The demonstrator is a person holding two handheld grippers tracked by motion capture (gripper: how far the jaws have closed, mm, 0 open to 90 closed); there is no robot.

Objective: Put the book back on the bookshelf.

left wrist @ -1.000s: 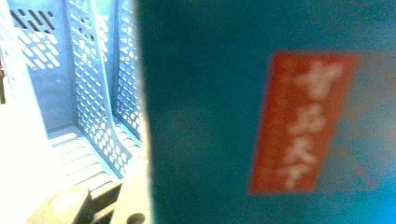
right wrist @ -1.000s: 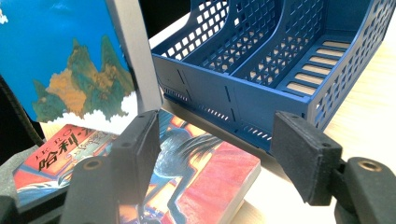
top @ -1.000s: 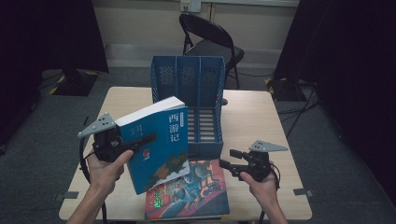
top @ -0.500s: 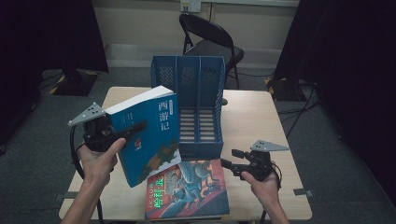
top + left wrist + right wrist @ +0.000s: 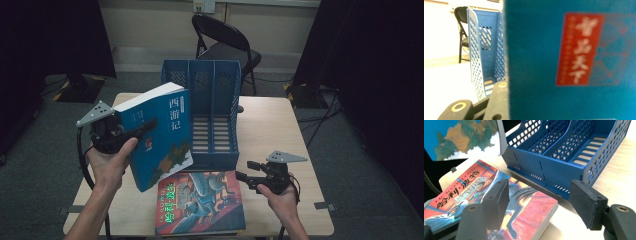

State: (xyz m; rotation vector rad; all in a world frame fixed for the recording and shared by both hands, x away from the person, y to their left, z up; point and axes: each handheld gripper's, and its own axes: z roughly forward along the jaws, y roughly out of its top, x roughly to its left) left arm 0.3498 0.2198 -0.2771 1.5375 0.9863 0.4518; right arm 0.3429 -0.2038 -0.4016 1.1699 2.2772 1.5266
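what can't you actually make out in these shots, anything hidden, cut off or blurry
- Left gripper: in the left gripper view the blue book covers one jaw.
- Blue book: its red label is blurred in the left gripper view, and its top is cut off by the frame edge.
- Red book: in the high view its upper left corner lies under the blue book.
- Blue file rack: in the high view its left compartment is hidden behind the blue book.

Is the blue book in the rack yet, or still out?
Out. The left gripper holds the blue book tilted in the air beside the rack, whose slots look empty.
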